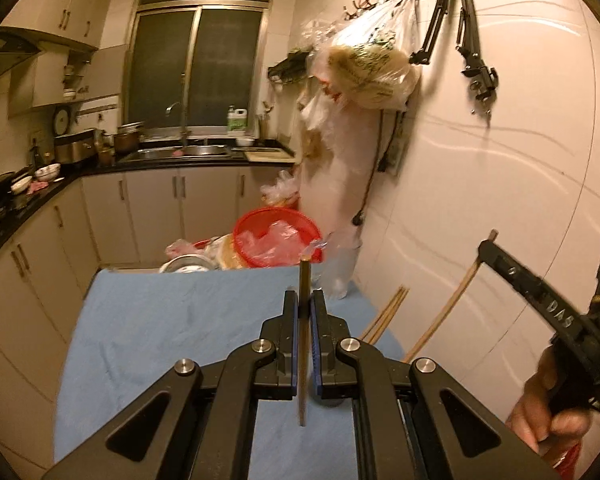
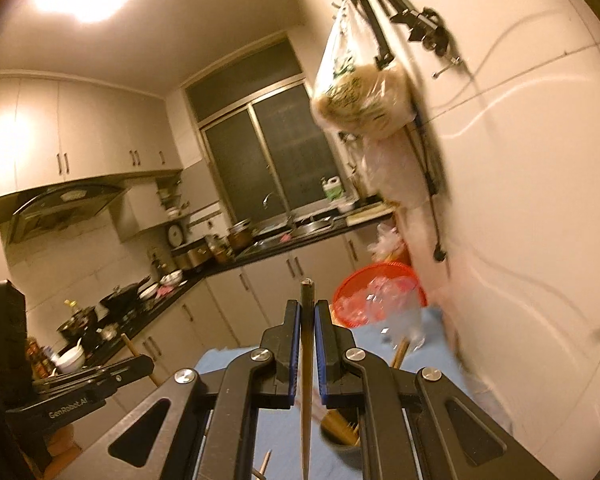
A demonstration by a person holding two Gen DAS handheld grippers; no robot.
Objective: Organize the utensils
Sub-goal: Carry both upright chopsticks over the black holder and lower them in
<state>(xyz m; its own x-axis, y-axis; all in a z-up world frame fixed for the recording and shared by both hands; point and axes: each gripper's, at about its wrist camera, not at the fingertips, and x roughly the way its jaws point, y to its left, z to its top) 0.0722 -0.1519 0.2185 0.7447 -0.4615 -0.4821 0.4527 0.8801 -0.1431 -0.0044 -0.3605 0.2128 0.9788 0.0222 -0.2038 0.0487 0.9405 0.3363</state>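
My left gripper (image 1: 304, 300) is shut on a wooden chopstick (image 1: 303, 344) and holds it upright above the blue table cloth (image 1: 160, 328). My right gripper (image 2: 308, 312) is shut on another chopstick (image 2: 306, 380), also upright. In the left wrist view the right gripper (image 1: 488, 246) shows at the right edge with its chopstick (image 1: 448, 312) slanting down. Several more chopsticks (image 1: 384, 316) stick up beside the left gripper. In the right wrist view a dark holder cup (image 2: 340, 432) with chopsticks stands below the jaws, and the left gripper (image 2: 140, 364) shows at lower left.
A red basket (image 1: 276, 240) with clear plastic sits at the table's far end, beside a clear plastic cup (image 1: 340, 272). The white wall (image 1: 500, 160) runs along the right. Kitchen counter (image 1: 204, 160) and cabinets lie beyond. A bag (image 1: 372, 72) hangs from wall hooks.
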